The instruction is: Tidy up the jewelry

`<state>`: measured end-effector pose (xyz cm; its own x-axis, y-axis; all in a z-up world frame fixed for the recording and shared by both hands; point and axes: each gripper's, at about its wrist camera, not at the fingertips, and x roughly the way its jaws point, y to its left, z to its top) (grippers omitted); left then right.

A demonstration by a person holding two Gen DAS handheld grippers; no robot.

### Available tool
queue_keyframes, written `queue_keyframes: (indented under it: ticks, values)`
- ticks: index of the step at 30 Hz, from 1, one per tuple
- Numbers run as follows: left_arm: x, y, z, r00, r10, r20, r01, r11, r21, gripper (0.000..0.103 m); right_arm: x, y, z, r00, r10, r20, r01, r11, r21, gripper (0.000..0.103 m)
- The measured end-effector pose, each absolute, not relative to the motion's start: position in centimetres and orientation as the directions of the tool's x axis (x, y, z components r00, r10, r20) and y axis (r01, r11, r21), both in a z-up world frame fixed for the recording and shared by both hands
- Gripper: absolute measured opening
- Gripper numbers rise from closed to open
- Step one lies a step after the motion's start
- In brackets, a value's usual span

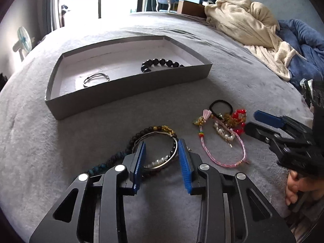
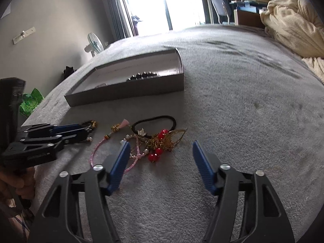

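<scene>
Left gripper gapes astride the bangles, ready to move them to the tray at 11 o'clock; right gripper hangs released

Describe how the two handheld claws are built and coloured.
Both look alike: the left claw and right claw have black angular frames with cut-outs, round silver pivot pins, and ribbed blue fingers. No cables or markings are visible. A bare hand grips the right one.
</scene>
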<state>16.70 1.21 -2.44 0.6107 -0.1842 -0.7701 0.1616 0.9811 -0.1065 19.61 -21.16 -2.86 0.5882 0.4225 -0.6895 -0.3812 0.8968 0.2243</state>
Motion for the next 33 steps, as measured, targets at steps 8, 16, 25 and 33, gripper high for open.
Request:
queue_keyframes:
  ticks: [8, 16, 25, 33]
  values:
    - [15.5, 1.8, -1.9, 0.634, -0.200, -0.747, 0.162, 0.979, -0.124, 0.035, 21.8, -20.9, -3.9, 0.531, 0.411, -0.741, -0.346, 0.903, 0.253, 0.044]
    - [15.9, 1.5, -1.9, 0.627, -0.180, -0.758, 0.157, 0.982, -0.104, 0.039, 21.8, -21.5, -3.7, 0.546, 0.444, -0.710, -0.343, 0.892, 0.294, 0.015]
    - [15.4, 0.3, -2.1, 0.623, -0.229, -0.748, 0.227, 0.968, -0.108, 0.007, 21.0, -22.6, -3.0, 0.598, 0.465, -0.652, -0.338, 0.885, 0.321, 0.014]
    - [12.9, -0.4, -1.9, 0.618, -0.252, -0.745, 0.288, 0.954, -0.085, 0.003, 21.0, -22.8, -3.0, 0.598, 0.468, -0.651, -0.335, 0.883, 0.328, 0.014]
